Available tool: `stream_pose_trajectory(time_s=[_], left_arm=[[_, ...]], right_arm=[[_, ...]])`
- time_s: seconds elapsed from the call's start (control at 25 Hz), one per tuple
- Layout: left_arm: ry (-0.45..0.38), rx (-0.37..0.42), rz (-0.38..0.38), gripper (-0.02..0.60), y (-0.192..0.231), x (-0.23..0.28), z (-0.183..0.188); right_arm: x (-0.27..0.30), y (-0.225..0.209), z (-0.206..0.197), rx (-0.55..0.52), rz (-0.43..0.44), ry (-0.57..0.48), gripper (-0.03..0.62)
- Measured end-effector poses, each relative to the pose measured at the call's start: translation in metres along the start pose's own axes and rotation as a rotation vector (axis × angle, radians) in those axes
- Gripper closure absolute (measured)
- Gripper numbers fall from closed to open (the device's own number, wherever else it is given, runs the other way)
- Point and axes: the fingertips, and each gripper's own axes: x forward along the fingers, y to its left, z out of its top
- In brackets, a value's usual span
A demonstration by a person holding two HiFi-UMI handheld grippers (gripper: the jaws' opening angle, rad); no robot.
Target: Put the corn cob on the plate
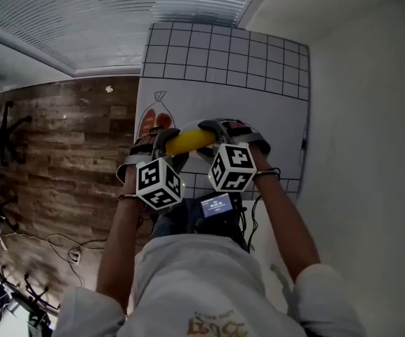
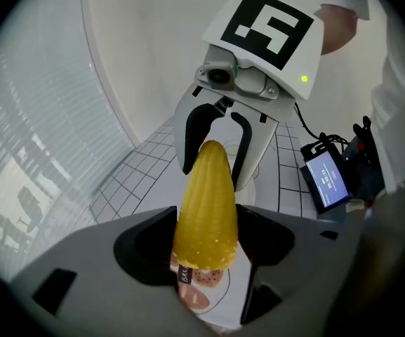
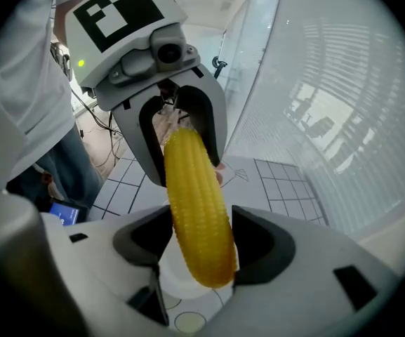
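A yellow corn cob (image 1: 188,141) hangs level above the white gridded mat (image 1: 223,55), held at both ends. My left gripper (image 1: 166,148) is shut on its left, thick end, and my right gripper (image 1: 214,137) is shut on the other end. In the left gripper view the cob (image 2: 206,195) runs from my left gripper (image 2: 206,239) to the right gripper (image 2: 216,149) facing it. In the right gripper view the cob (image 3: 195,202) sits between the pads of my right gripper (image 3: 198,243), with the left gripper (image 3: 184,135) beyond. A white plate (image 3: 175,282) shows just under the cob there.
A small device with a lit screen (image 1: 216,204) hangs at the person's waist, with cables beside it. Printed food pictures (image 1: 156,121) mark the mat's left side. Wood-pattern floor (image 1: 62,153) lies to the left and a white wall (image 1: 370,118) to the right.
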Motion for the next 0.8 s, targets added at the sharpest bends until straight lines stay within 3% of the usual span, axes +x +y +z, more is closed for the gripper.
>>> stream_pose_trajectory(time_s=[0.4,0.8], left_arm=[[-0.031,0.13,-0.108,0.321,-0.019,0.021,0.028],[-0.006,0.132,-0.184,0.321,-0.029,0.044,0.028]], right_arm=[[-0.017,0.009,-0.038,0.135,-0.07,0.02,0.326],[-0.009,0.014,-0.058,0.179,-0.056,0.033,0.327]])
